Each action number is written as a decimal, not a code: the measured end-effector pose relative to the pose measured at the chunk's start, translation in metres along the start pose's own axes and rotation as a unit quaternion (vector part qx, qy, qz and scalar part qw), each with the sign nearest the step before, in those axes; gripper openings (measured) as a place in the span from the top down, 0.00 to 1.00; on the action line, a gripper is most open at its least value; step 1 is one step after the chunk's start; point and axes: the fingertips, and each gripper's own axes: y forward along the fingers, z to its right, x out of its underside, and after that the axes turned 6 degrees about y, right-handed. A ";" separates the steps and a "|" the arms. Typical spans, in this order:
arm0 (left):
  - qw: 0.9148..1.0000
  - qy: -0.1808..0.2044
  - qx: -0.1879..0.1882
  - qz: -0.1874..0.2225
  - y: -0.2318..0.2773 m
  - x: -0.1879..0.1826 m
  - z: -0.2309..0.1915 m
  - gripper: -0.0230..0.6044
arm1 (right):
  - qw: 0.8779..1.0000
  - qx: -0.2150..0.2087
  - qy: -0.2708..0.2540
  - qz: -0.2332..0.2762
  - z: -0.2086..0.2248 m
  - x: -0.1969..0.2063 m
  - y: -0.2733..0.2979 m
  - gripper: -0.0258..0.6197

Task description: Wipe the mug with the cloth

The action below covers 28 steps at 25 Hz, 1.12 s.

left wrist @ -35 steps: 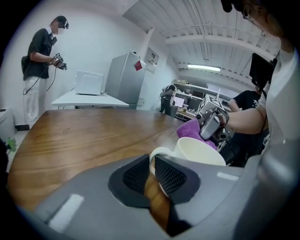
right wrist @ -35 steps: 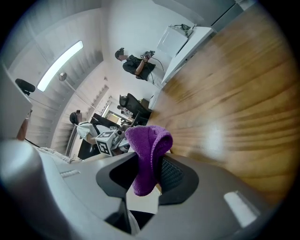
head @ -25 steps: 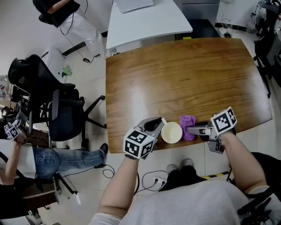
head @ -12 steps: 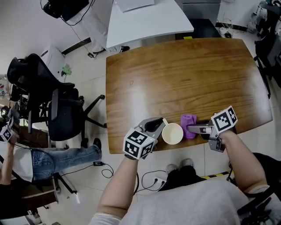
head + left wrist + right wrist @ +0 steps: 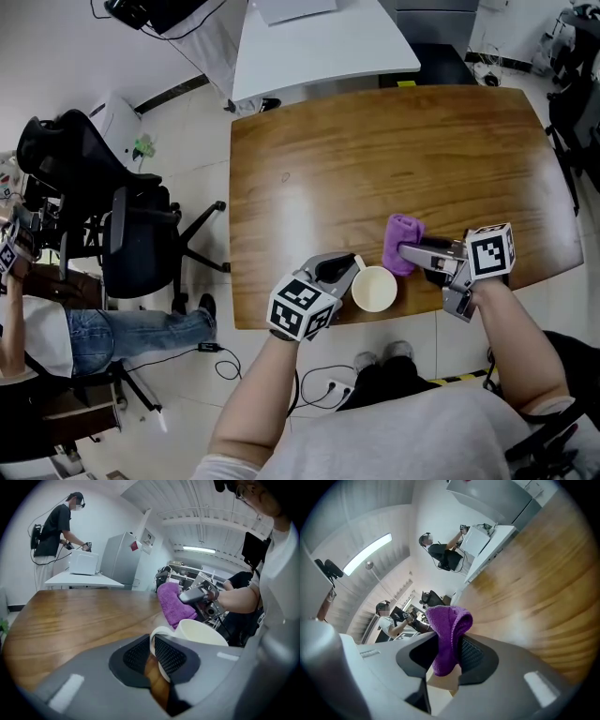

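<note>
At the near edge of the wooden table (image 5: 375,159), the left gripper (image 5: 345,270) is clamped on the handle of the white mug (image 5: 374,289), which sits upright with its mouth up. Just beyond the mug, the right gripper (image 5: 407,251) is pinched onto the purple cloth (image 5: 404,234), the fabric bunched between its jaws and bulging ahead of them close to the mug's rim; contact between the two cannot be confirmed. Farther off, a white table (image 5: 319,42) stands past the far edge and a black office chair (image 5: 131,244) stands at left.
</note>
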 end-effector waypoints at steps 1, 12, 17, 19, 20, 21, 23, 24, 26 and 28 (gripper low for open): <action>1.000 0.000 0.000 0.001 0.000 0.000 0.000 0.93 | 1.000 -0.002 0.006 0.010 0.000 -0.001 0.002 0.77; 1.000 -0.004 0.000 0.003 0.001 -0.002 -0.002 0.93 | 1.000 -0.007 0.009 0.012 0.018 0.009 0.028 0.77; 1.000 -0.005 -0.002 0.005 0.001 -0.001 -0.002 0.93 | 1.000 0.019 0.018 0.007 0.035 0.018 0.034 0.77; 1.000 -0.006 -0.003 0.007 0.001 -0.001 -0.002 0.93 | 0.999 0.033 0.017 0.005 0.040 0.020 0.034 0.77; 1.000 -0.006 -0.004 0.007 0.001 -0.001 -0.002 0.93 | 0.999 0.039 0.016 0.003 0.042 0.020 0.034 0.77; 1.000 -0.006 -0.005 0.007 0.001 -0.001 -0.002 0.93 | 0.999 0.046 0.015 0.001 0.043 0.020 0.035 0.77; 1.000 -0.004 -0.006 0.005 0.001 -0.001 -0.002 0.93 | 0.998 0.064 0.016 -0.007 0.048 0.022 0.034 0.77; 1.000 -0.003 -0.007 0.003 0.001 -0.001 -0.002 0.93 | 0.997 0.073 0.016 -0.010 0.050 0.023 0.034 0.77; 1.000 0.000 -0.008 -0.001 0.001 0.000 -0.002 0.93 | 0.996 0.090 0.012 -0.016 0.053 0.024 0.034 0.77; 1.000 -0.001 -0.009 -0.004 0.001 0.000 -0.003 0.92 | 0.994 0.103 0.006 -0.019 0.055 0.025 0.034 0.77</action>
